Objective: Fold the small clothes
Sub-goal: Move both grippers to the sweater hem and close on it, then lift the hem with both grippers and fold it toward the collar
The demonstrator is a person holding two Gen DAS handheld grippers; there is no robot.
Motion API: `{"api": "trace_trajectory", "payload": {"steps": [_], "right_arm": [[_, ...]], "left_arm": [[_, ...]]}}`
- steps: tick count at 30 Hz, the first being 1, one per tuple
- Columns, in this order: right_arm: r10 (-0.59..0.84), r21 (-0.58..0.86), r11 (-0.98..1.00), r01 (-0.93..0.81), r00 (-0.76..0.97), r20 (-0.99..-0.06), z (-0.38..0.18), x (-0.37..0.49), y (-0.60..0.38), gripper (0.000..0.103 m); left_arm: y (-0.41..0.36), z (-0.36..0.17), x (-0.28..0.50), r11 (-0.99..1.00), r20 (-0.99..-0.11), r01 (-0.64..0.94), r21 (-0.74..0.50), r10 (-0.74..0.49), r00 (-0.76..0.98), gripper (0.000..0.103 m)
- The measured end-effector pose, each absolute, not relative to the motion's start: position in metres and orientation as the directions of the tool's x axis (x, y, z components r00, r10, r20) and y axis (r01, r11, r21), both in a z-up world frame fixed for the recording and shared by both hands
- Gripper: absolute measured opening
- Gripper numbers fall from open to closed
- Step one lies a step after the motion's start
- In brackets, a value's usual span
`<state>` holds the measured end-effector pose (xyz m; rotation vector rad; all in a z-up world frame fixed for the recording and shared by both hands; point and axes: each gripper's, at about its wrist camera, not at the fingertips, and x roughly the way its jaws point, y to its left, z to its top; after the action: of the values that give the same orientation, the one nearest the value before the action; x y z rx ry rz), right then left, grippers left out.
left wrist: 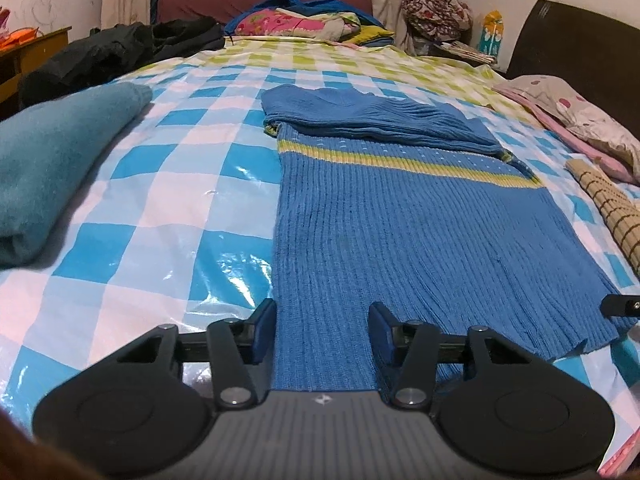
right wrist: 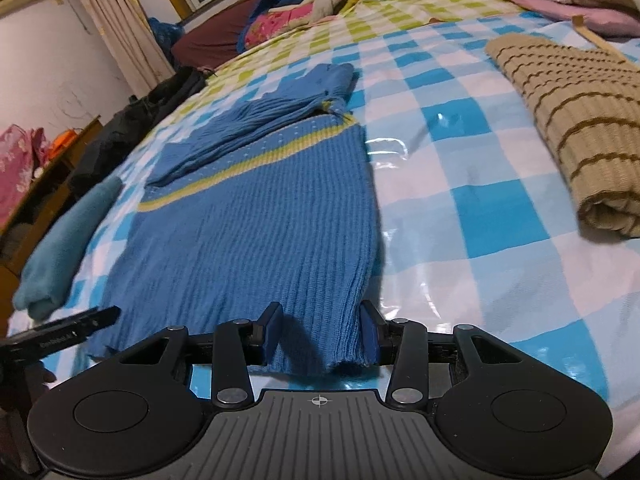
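You are looking at a ribbed, matt knit sweater lying on a glossy checked plastic sheet that is catching glare. Beside it are resting a fuzzy teal cloth and a ribbed tan striped knit. Each claw is showing matt black plastic.

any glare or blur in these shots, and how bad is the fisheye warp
Left wrist view: glare streaks on the glossy checked cover beside the blue sweater; edges bow strongly, corners vignetted. Right wrist view: similar shine on the cover; the teal towel at the left edge looks soft, and the bed curves like a dome.
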<state>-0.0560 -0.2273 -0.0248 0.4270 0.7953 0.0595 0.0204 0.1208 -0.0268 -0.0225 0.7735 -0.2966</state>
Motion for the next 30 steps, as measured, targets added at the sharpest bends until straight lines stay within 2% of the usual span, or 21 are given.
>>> {"api": "trace_trajectory", "payload": {"steps": [7, 18, 20, 21, 22, 25, 30], "right_arm": [[0.236, 0.427, 0.899, 0.102, 0.708, -0.666, -0.026, -0.049, -0.229, 0.038], [0.253, 0.442, 0.892, 0.097, 0.702, -0.665, -0.027, -0.042, -0.226, 0.035], [0.257, 0.444, 0.890, 0.098, 0.697, -0.669, -0.027, -0.040, -0.225, 0.027], [0.258, 0.443, 0.891, 0.097, 0.696, -0.670, -0.028, -0.039, -0.225, 0.025], [0.259, 0.443, 0.892, 0.095, 0.695, -0.671, -0.028, -0.039, -0.225, 0.020], [0.273, 0.460, 0.884, 0.087, 0.701, -0.659, -0.026, -0.039, -0.225, 0.013], [0.312, 0.528, 0.846, 0.075, 0.733, -0.604, -0.018, -0.038, -0.231, 0.011]], "left_arm": [[0.121, -0.026, 0.021, 0.963, -0.683, 0.240, -0.122, -0.257, 0.684, 0.043], [0.119, -0.028, 0.023, 0.964, -0.692, 0.244, -0.110, -0.250, 0.677, 0.044], [0.120, -0.027, 0.023, 0.961, -0.691, 0.248, -0.121, -0.261, 0.674, 0.036], [0.120, -0.027, 0.023, 0.959, -0.690, 0.252, -0.130, -0.270, 0.672, 0.021], [0.120, -0.026, 0.023, 0.957, -0.690, 0.254, -0.143, -0.280, 0.668, 0.017], [0.121, -0.023, 0.023, 0.952, -0.674, 0.253, -0.174, -0.303, 0.674, 0.015], [0.130, -0.010, 0.032, 0.927, -0.626, 0.233, -0.294, -0.370, 0.687, 0.015]]}}
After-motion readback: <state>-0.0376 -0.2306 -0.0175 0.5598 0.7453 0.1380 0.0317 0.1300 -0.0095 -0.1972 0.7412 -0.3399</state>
